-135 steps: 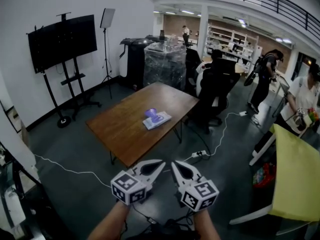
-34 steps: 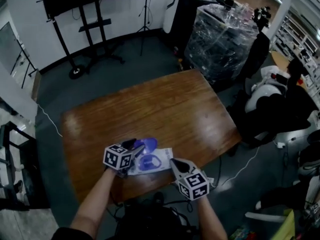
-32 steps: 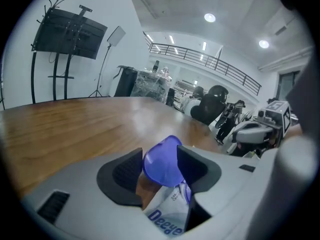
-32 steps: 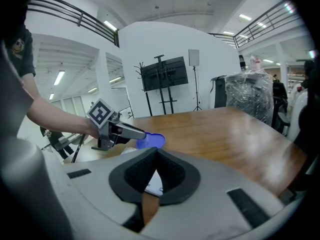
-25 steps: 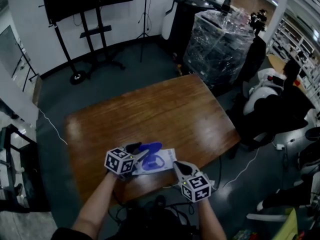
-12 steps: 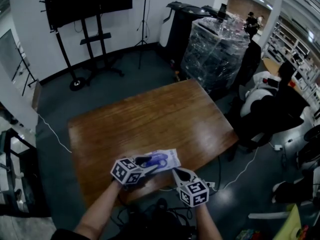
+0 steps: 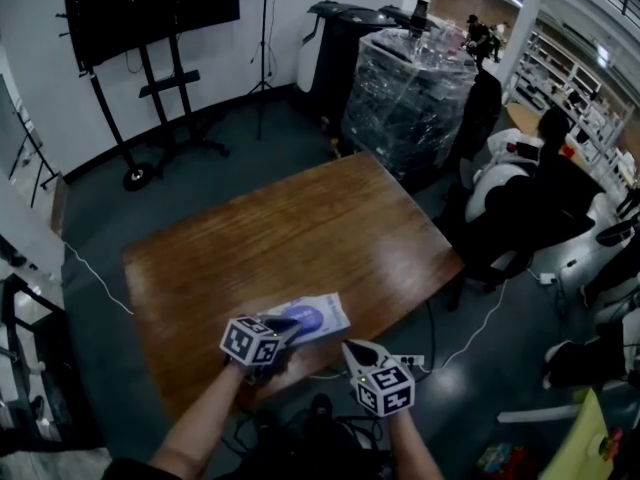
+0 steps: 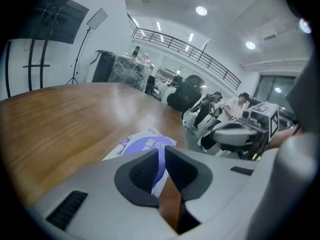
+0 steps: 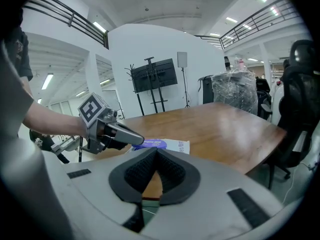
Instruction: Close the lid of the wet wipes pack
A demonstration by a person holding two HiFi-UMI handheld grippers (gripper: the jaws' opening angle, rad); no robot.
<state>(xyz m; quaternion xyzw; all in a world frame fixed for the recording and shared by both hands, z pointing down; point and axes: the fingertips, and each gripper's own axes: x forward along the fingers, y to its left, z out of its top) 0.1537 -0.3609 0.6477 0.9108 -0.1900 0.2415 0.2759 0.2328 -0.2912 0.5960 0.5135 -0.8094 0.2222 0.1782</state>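
Observation:
The white wet wipes pack [image 7: 328, 315] lies near the front edge of the wooden table [image 7: 300, 223]. Its purple lid [image 7: 305, 319] is folded down flat on the pack. My left gripper [image 7: 288, 324] has its tips over the lid's near edge; the jaws are closing to a narrow slit with nothing between them. In the left gripper view the lid [image 8: 145, 145] shows just past that gripper [image 8: 160, 152]. The right gripper view shows the left gripper [image 9: 135, 140] tip at the lid [image 9: 150, 144]. My right gripper [image 7: 352, 348] hangs shut and empty just off the table edge, right of the pack.
A TV on a wheeled stand [image 7: 150, 18] and a plastic-wrapped pallet [image 7: 415, 78] stand beyond the table. Black office chairs [image 7: 520, 208] and a seated person are at the right. Cables [image 7: 480, 313] run across the floor.
The purple lid stood up a second ago and now lies flat. My left gripper pushed forward and down over it and its jaws went from wide to nearly together. The right gripper drifted a little.

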